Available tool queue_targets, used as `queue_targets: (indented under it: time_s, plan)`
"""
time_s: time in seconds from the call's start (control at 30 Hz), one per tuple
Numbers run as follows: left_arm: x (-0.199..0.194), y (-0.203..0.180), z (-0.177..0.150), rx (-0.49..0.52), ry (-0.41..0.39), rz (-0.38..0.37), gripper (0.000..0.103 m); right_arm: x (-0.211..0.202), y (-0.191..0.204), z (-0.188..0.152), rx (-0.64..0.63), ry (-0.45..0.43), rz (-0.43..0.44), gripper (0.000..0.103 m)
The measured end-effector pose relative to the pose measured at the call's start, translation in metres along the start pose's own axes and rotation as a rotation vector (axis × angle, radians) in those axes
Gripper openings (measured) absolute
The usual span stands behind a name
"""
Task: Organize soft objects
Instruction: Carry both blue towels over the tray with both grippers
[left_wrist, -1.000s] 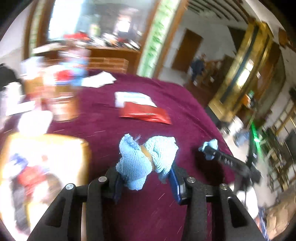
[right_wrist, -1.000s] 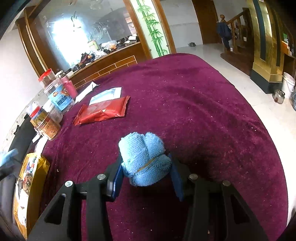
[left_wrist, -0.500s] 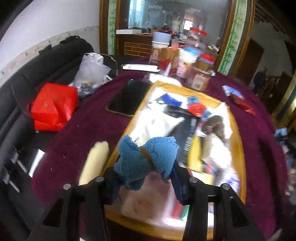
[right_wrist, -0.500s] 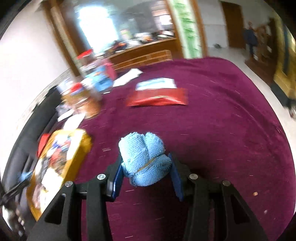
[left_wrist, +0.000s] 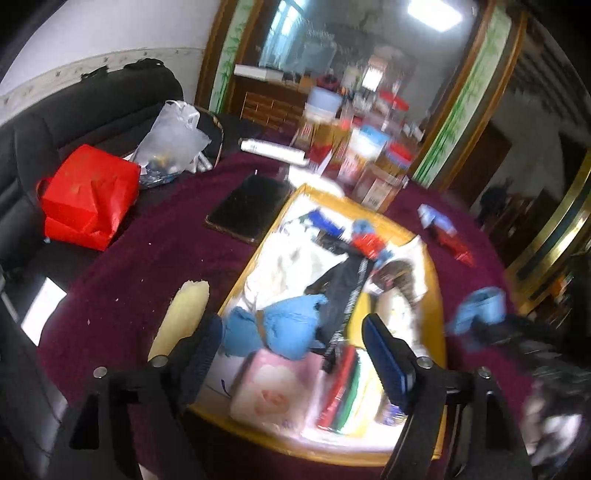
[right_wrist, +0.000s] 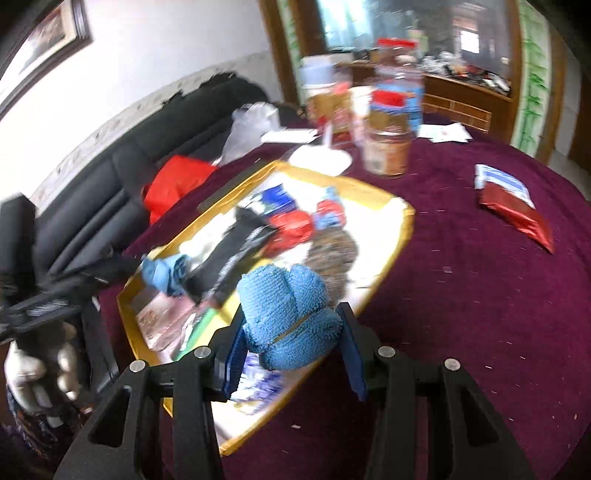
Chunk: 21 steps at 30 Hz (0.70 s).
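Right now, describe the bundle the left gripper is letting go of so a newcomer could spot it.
Find the yellow-rimmed tray on the maroon tablecloth. At its near end, between the opening jaws of the left gripper, lies a blue towel bundle. Unlike the clothes and packets around it, it is cinched bow-like in the middle.

We see the tray (left_wrist: 437, 291) lying on the table (left_wrist: 140, 266), crowded with soft items. In the left wrist view, a flat tablet (left_wrist: 251, 208) lies just beside the tray's far left edge, and a pale roll (left_wrist: 181, 317) lies along its near left side. Jars (right_wrist: 388, 122) stand behind the tray. A foil packet (right_wrist: 513, 205) lies well apart, to the tray's right in the right wrist view. A bag (left_wrist: 86, 197) sits on the sofa (left_wrist: 74, 114) left of the table.
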<state>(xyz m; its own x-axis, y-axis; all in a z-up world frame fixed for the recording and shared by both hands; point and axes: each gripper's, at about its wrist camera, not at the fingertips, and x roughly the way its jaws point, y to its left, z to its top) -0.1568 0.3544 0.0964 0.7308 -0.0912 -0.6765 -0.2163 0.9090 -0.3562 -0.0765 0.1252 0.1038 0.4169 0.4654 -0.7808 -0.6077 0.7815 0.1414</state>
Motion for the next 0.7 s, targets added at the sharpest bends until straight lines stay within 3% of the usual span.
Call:
queue_targets:
  time_s: [0.07,0.23,0.47,0.53,0.63,0.7]
  plan:
    - [-0.017,0.006,-0.001,-0.027,-0.056,-0.014,0.093,0.010,0.011,0.001,-0.021,0.025,0.008,0.045]
    - [-0.026,0.021,0.003,-0.053,-0.114,-0.018,0.094,0.040,0.042,0.002,-0.041,0.119,0.075,0.045]
    - [-0.018,0.045,0.000,-0.101,-0.115,-0.012,0.094,0.076,0.049,0.017,-0.045,0.153,-0.091,0.045]
    - [-0.018,0.050,-0.002,-0.109,-0.117,-0.010,0.094,0.077,0.045,0.019,-0.030,0.156,-0.121,0.045]
    - [-0.019,0.054,-0.004,-0.110,-0.125,-0.007,0.094,0.064,0.035,0.020,0.001,0.156,-0.044,0.045]
    - [-0.020,0.055,-0.005,-0.103,-0.137,-0.007,0.094,0.040,0.021,0.022,0.029,0.109,-0.050,0.045]
